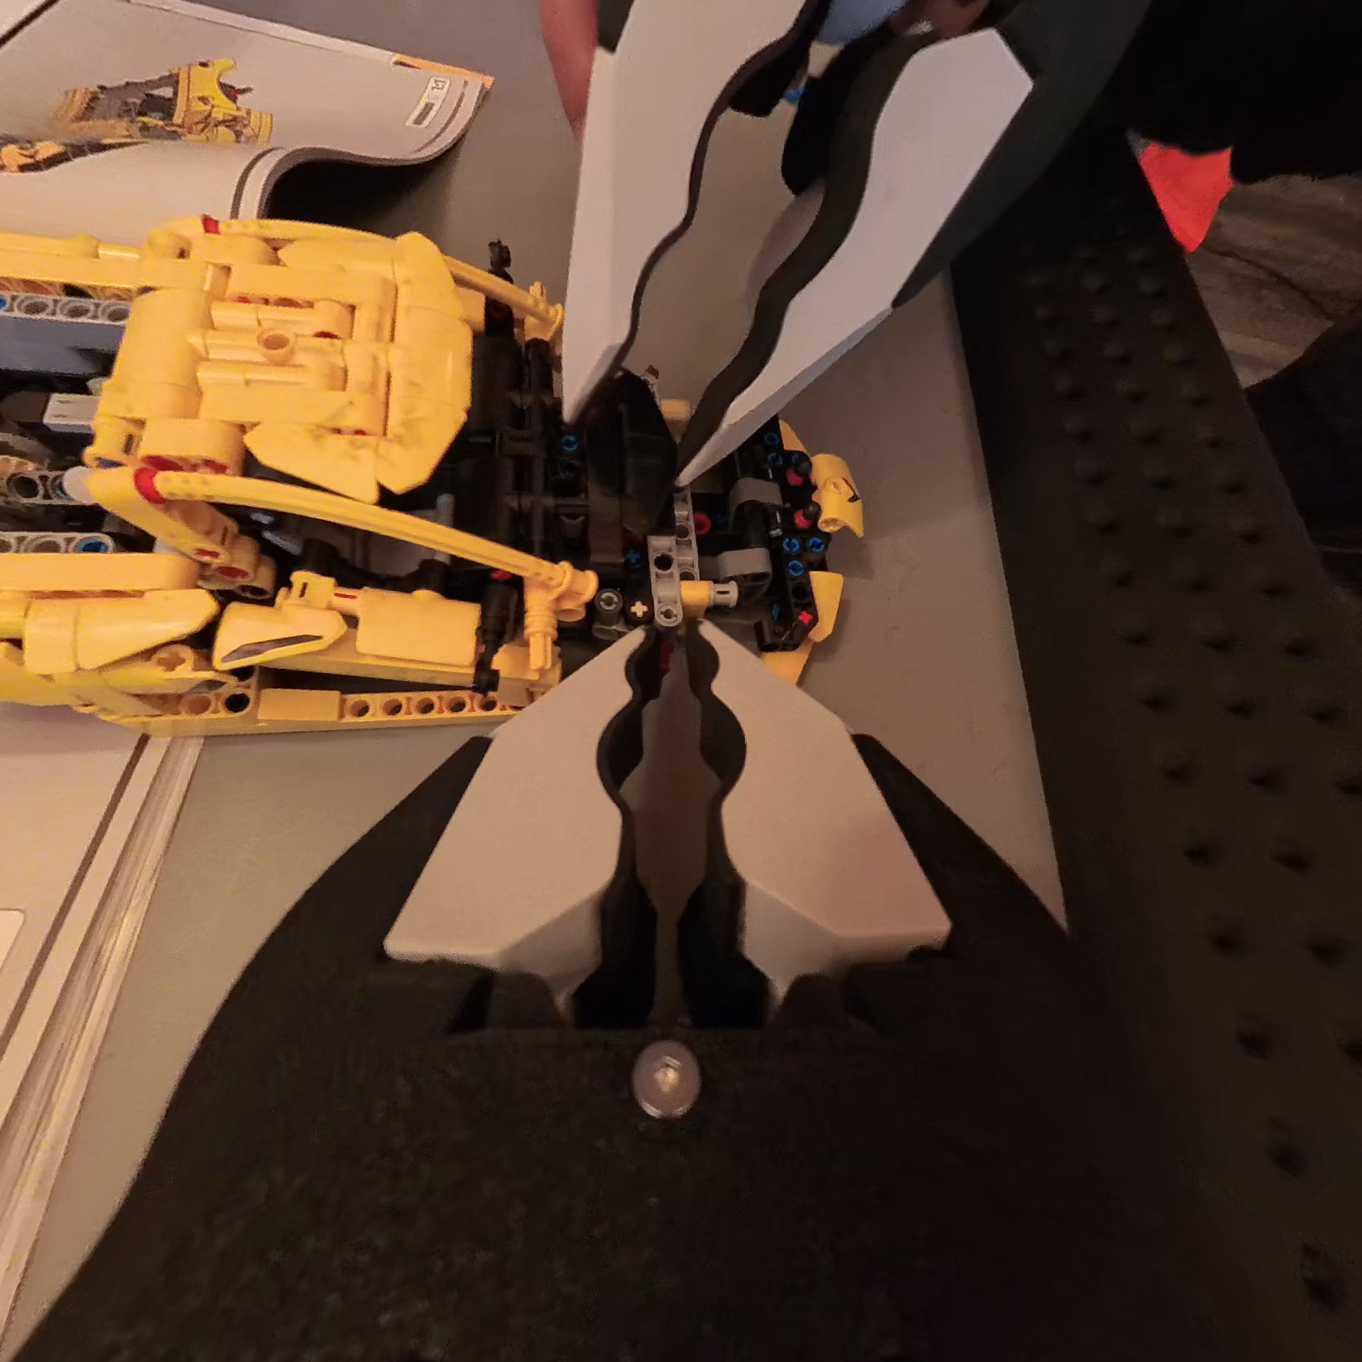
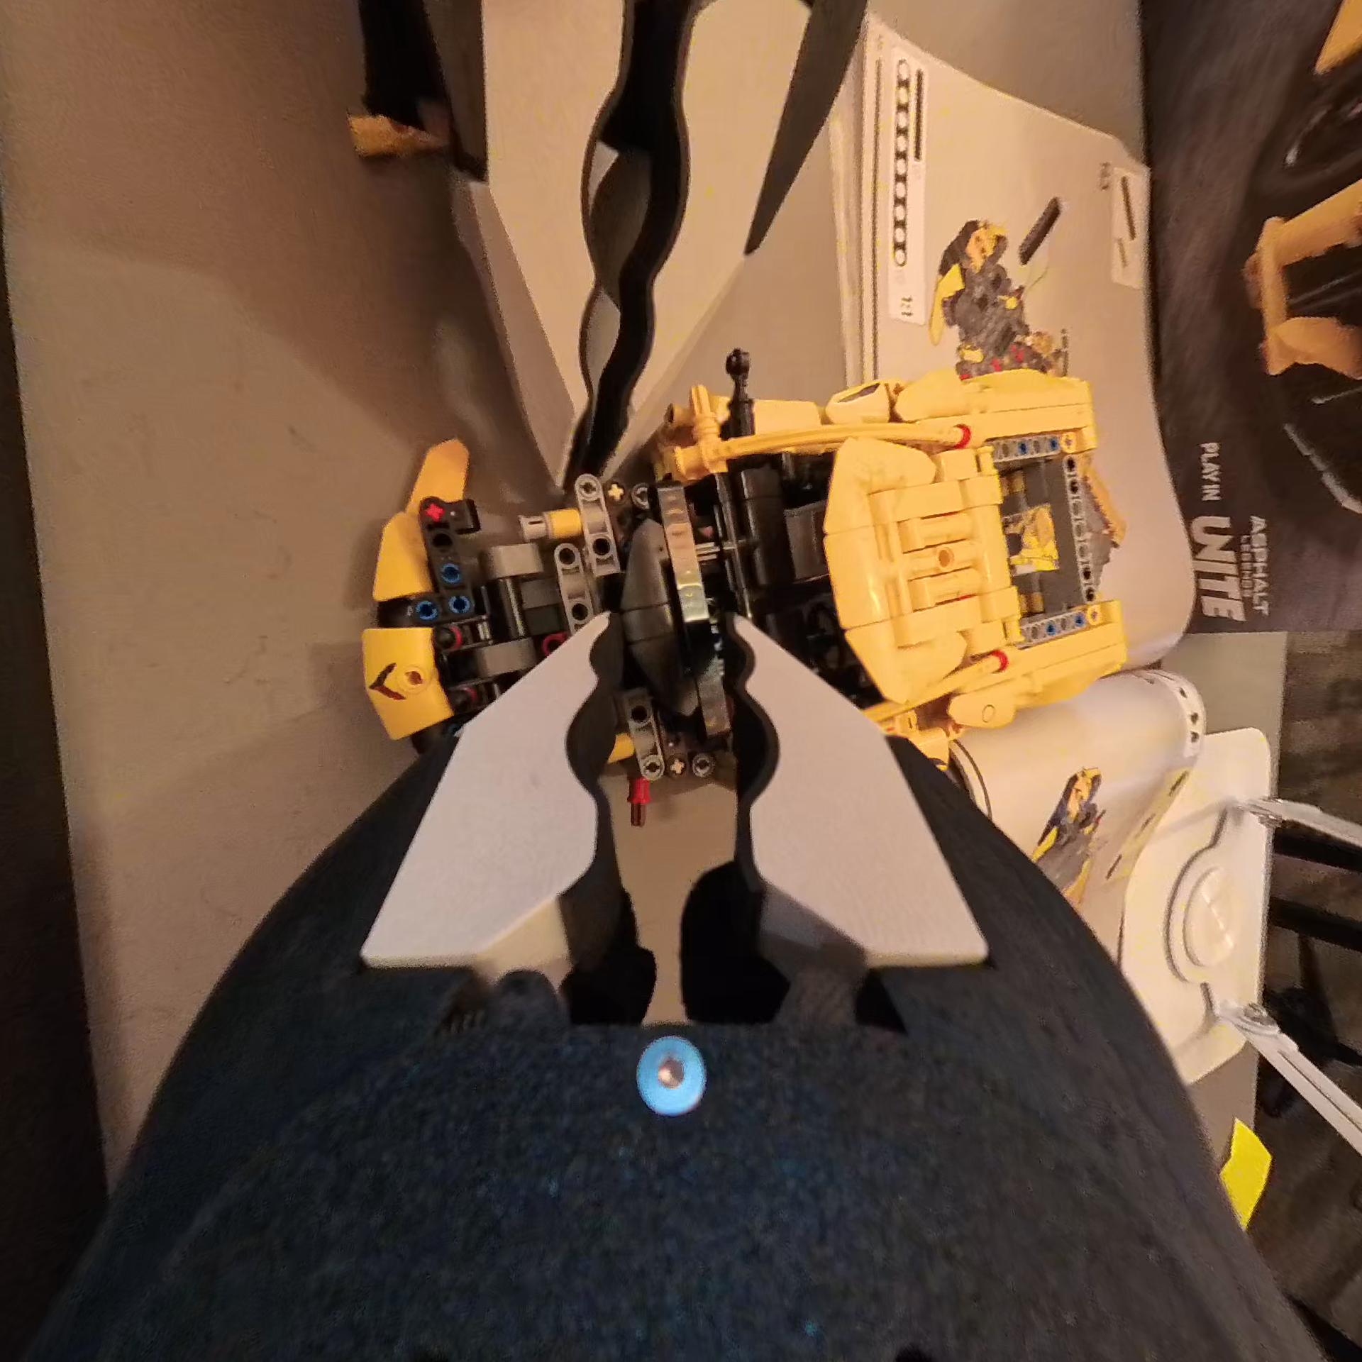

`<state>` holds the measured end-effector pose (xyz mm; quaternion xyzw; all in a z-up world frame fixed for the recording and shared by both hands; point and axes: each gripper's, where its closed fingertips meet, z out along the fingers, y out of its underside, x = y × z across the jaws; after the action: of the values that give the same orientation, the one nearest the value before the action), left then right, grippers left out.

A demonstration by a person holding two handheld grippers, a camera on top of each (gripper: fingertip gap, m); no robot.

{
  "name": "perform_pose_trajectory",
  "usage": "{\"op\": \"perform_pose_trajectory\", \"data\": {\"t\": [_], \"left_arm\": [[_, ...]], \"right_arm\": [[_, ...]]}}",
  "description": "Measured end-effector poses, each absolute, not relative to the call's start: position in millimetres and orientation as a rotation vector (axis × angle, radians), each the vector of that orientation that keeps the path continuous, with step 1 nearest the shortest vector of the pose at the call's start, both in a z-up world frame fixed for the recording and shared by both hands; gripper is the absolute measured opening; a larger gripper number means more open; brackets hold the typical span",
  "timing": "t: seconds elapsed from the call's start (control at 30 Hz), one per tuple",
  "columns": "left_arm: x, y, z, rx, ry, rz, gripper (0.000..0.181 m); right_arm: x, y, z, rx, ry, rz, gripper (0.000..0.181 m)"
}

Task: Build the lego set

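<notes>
2 hand-held grippers, left hand-held gripper (image 1: 669, 634) and right hand-held gripper (image 2: 669, 626), meet 1 yellow lego car (image 2: 921, 560).

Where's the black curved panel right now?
The black panel sits mid-car between the right gripper fingers, behind the yellow nose; in the left wrist view it's centre frame, just beyond the grey beam.

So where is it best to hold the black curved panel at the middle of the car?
Grip the black curved panel across its thin edges, coming from the car's side as the right gripper does. It stands on edge across the yellow car, so its narrow width fits between the fingers.
</notes>
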<state>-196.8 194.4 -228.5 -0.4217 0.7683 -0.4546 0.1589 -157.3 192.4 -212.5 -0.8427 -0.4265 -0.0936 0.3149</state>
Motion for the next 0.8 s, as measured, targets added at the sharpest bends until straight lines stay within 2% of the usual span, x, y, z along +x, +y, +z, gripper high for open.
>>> {"op": "perform_pose_trajectory", "data": {"t": [0.07, 0.27, 0.47, 0.57, 0.7, 0.8], "left_arm": [[-196.9, 196.6, -222.3, -1.214, 2.169, -1.338, 0.017], [-198.8, 211.5, -199.3, -1.184, 2.074, -1.380, 0.020], [-183.9, 227.6, -191.0, -1.145, 1.909, -1.313, 0.035], [-179.9, 222.2, -202.4, -1.123, 1.929, -1.234, 0.044], [-173.4, 221.1, -207.7, -1.117, 1.912, -1.140, 0.044], [-171.8, 219.6, -206.5, -1.130, 1.900, -1.151, 0.043]], "right_arm": [[-158.9, 191.7, -207.6, -2.189, -1.076, -0.234, 0.026], [-157.8, 188.3, -191.4, -2.090, -0.871, -0.077, 0.027], [-127.7, 186.3, -175.8, -1.996, -0.703, 0.013, 0.030], [-143.8, 183.3, -183.9, -1.921, -0.710, 0.212, 0.063], [-134.0, 198.4, -187.5, -1.907, -0.688, -0.075, 0.067], [-133.3, 196.5, -191.6, -1.924, -0.651, -0.029, 0.085]]}}
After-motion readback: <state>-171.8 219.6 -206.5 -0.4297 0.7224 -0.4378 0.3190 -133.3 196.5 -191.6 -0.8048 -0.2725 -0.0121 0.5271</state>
